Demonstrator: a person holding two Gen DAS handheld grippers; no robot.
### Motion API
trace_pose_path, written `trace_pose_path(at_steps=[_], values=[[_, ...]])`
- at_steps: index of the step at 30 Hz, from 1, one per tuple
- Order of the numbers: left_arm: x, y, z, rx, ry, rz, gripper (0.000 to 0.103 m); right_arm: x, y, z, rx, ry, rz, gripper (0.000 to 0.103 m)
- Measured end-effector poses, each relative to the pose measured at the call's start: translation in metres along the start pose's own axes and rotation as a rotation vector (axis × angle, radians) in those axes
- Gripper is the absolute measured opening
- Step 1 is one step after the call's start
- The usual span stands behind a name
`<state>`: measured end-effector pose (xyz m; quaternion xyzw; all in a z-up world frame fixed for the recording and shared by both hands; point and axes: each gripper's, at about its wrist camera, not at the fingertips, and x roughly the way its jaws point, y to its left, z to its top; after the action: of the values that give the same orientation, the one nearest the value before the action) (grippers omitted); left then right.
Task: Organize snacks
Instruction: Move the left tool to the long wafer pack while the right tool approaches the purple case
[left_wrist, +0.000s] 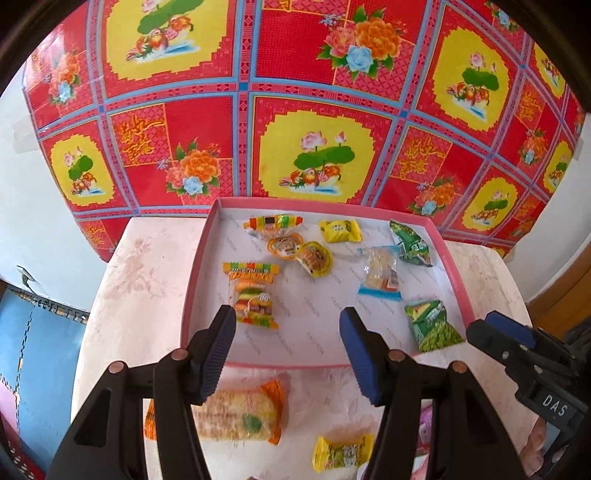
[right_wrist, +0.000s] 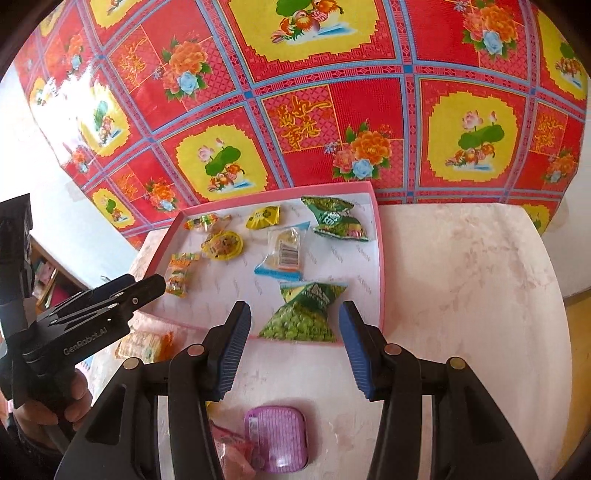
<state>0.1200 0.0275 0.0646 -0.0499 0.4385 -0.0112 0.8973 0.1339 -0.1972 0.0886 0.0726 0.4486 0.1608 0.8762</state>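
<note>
A pink-rimmed white tray holds several snacks: a burger gummy pack, two green pea bags, a clear cracker pack, yellow candies. On the table in front of the tray lie an orange rice-cracker pack, a yellow candy and a purple jelly cup. My left gripper is open and empty above the tray's front edge. My right gripper is open and empty, its jaws either side of the near pea bag.
The small pale marbled table stands against a red and yellow floral cloth. A pink wrapper lies beside the jelly cup. The right gripper shows at the left wrist view's right edge; the left gripper shows at the right wrist view's left.
</note>
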Motion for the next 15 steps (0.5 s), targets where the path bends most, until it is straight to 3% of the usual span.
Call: trace_pose_path(at_steps=[15], values=[[-0.023,0.02,-0.022,-0.023,0.013,0.033,0.062,-0.001,0.007,-0.022,-0.008,0.059,0.006,0.051]])
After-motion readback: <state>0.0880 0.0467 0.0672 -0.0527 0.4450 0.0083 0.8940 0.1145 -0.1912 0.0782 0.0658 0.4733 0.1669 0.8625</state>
